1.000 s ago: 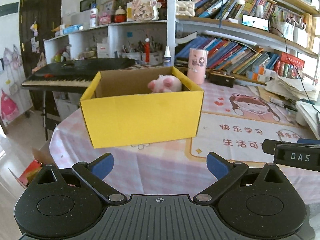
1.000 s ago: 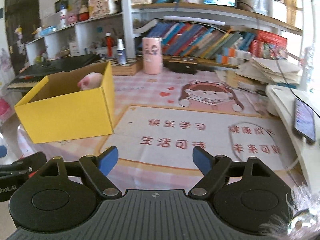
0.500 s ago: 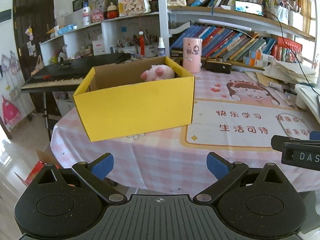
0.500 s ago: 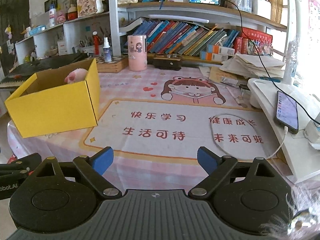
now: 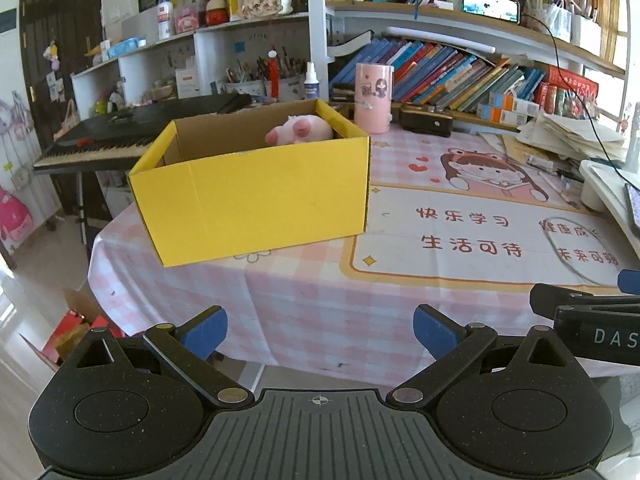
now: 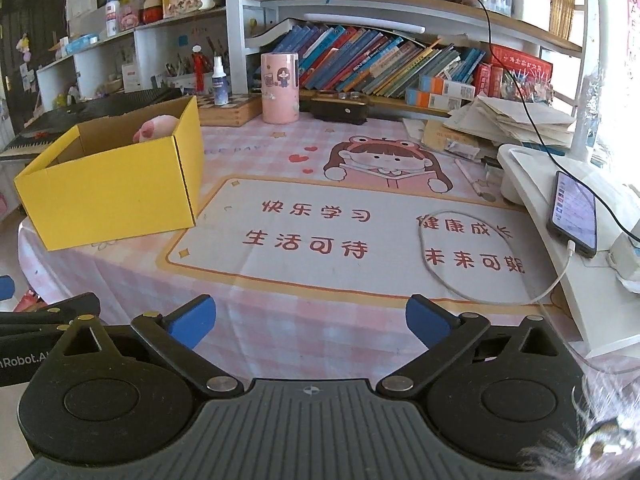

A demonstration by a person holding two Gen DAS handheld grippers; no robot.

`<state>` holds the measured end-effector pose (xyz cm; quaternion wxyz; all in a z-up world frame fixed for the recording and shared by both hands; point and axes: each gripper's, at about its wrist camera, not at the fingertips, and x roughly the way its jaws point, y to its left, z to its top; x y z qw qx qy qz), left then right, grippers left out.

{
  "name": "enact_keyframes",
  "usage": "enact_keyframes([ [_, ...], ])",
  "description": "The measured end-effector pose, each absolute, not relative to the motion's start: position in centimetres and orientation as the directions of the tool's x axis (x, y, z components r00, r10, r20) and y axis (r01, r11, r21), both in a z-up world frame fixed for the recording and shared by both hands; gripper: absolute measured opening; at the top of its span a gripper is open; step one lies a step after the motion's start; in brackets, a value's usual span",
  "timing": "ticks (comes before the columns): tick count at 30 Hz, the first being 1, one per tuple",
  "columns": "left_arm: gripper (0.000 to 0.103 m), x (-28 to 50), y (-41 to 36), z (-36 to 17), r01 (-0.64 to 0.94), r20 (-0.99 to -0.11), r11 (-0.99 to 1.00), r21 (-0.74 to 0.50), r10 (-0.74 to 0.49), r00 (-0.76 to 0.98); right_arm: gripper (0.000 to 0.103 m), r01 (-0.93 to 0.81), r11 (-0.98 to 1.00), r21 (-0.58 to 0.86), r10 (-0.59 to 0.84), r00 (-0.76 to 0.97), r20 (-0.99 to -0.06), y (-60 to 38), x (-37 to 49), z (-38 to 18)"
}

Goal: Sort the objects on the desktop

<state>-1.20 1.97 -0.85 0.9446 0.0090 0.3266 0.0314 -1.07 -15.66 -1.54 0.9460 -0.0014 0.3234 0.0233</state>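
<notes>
1. hovering off the near edge of the desk (image 5: 320,304), the left tool (image 5: 320,330) has its blue-padded fingers spread wide with nothing between them.
2. the right tool (image 6: 311,318) is likewise spread wide and holds nothing, over the near edge of the pink checked tablecloth (image 6: 280,312).
3. in the left wrist view the yellow cardboard box (image 5: 252,200) stands on the desk at about 11 o'clock from the left tool, well apart from it, top open.
4. a pink plush pig (image 5: 300,130) lies inside the box against its far right corner, only its upper part showing above the rim.
5. in the right wrist view the same box (image 6: 112,192) sits at 10 o'clock, and the pig (image 6: 154,128) peeks over its far wall.
6. a pink cartoon-printed cylinder (image 6: 280,88) stands upright at 12 o'clock near the back of the desk, beyond the box and apart from it.
7. a smartphone (image 6: 572,214) with a lit screen rests on a white stand (image 6: 532,168) at 2 o'clock, with a white cable (image 6: 460,288) plugged in and looping over the cloth.
8. a black keyboard (image 5: 132,128) stands behind the box at 10 o'clock in the left wrist view.
</notes>
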Motion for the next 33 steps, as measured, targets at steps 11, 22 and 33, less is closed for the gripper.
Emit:
enact_keyframes([
  [11, 0.101, -1.31, 1.38, -0.82, -0.047, -0.623, 0.998, 0.030, 0.056, 0.780, 0.103, -0.044, 0.999, 0.015, 0.044, 0.786, -0.617, -15.96, -1.38, -1.64],
  [22, 0.101, -1.16, 1.09, -0.82, -0.043, -0.634, 0.999, 0.026, 0.050, 0.772, 0.103, -0.054, 0.998, 0.021, 0.055, 0.787, -0.614, -16.47, -1.59, -1.56],
  [33, 0.101, -0.83, 1.09, -0.87, -0.047, -0.633, 0.999, 0.025, 0.052, 0.772, 0.103, -0.054, 0.998, 0.022, 0.056, 0.787, -0.615, -16.59, -1.53, -1.59],
])
